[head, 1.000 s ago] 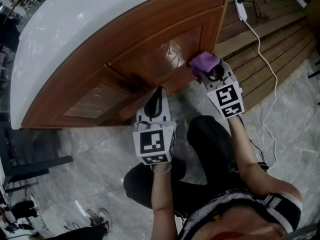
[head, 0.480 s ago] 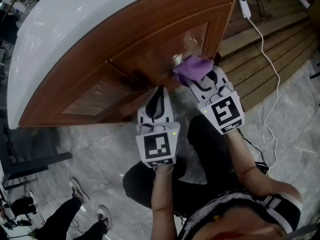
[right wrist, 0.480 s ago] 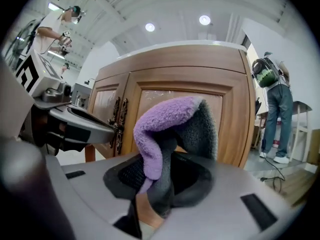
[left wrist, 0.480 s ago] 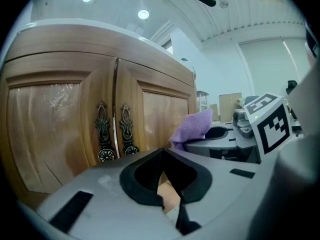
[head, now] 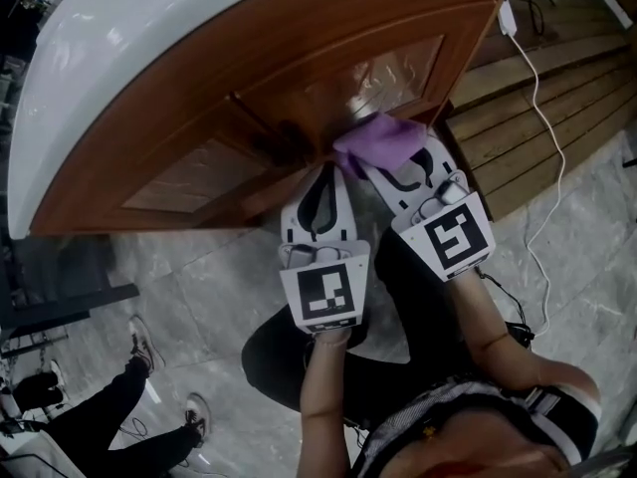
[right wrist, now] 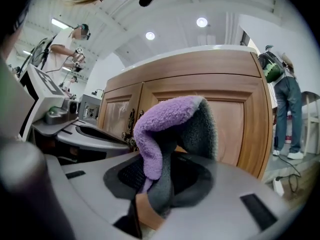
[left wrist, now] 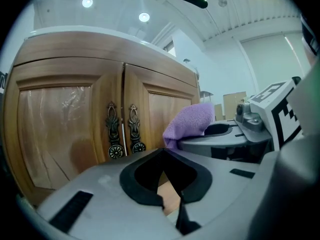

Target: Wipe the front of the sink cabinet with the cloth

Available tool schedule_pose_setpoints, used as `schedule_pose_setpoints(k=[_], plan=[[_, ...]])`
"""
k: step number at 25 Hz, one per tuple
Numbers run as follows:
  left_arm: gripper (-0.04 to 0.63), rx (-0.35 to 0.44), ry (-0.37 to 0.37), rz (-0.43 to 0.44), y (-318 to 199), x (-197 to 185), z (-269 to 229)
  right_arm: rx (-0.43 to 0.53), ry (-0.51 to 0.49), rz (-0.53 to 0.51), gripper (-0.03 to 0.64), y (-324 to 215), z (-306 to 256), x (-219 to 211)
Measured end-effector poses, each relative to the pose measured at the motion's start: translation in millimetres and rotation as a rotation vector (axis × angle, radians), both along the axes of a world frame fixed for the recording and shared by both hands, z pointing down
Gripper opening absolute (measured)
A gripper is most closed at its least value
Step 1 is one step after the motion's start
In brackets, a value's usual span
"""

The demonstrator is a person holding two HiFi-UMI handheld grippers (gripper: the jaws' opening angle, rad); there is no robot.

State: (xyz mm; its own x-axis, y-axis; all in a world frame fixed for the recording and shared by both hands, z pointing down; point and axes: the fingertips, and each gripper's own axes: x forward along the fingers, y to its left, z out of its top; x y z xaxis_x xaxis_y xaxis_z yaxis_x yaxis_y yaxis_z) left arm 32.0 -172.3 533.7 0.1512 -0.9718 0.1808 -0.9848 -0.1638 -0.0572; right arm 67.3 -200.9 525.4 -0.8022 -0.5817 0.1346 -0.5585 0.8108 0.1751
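1. Curved white sink top (head: 129, 38) spans the upper head view, above the brown wooden two-door cabinet front (head: 299, 48).
2. Grey marbled floor (head: 199, 297) below. Slatted wooden platform (head: 537, 98) to the cabinet's right, with a white cable (head: 552, 177) trailing across it onto the floor.
3. Another person's dark-trousered legs (head: 109, 416) at lower left, well apart from the work.
4. Right gripper (head: 398, 165) is clenched on a fuzzy purple cloth with grey backing (head: 378, 139). The cloth bunches up out of the jaws.
5. The cloth sits at the lower part of the right door, just right of the centre seam. Whether it presses on the wood is not certain.
6. Left gripper (head: 323, 175) is just beside the right one and points at the door seam. Its jaws are closed together with nothing between them, the tip near the wood.
7. Pair of dark ornate metal door handles (left wrist: 121, 131), upright on either side of the seam, left of the cloth.
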Motion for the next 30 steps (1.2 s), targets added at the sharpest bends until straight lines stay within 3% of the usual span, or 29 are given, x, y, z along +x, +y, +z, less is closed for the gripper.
schedule_pose_setpoints(k=[10, 16, 18, 23, 26, 30], plan=[[0.000, 0.015, 0.010, -0.008, -2, -8, 3, 0.001, -0.003, 0.014, 0.166, 0, 4, -8], [0.000, 0.015, -0.048, 0.030, -10, 0, -2, -0.041, -0.029, 0.126, 0.166, -8, -1, -1], [0.000, 0.013, -0.033, 0.028, -6, 4, -9, -0.057, -0.016, 0.165, 0.166, -7, -8, 6], [0.000, 0.004, -0.005, 0.014, 0, 6, -46, -0.094, 0.011, 0.178, 0.166, 3, -44, 9], [0.000, -0.052, 0.046, 0.003, 7, 8, -72, -0.128, 0.055, 0.146, 0.166, 14, -72, 6], [0.000, -0.084, 0.028, -0.010, 15, 8, -131, -0.153, 0.087, 0.120, 0.166, 16, -132, 2]])
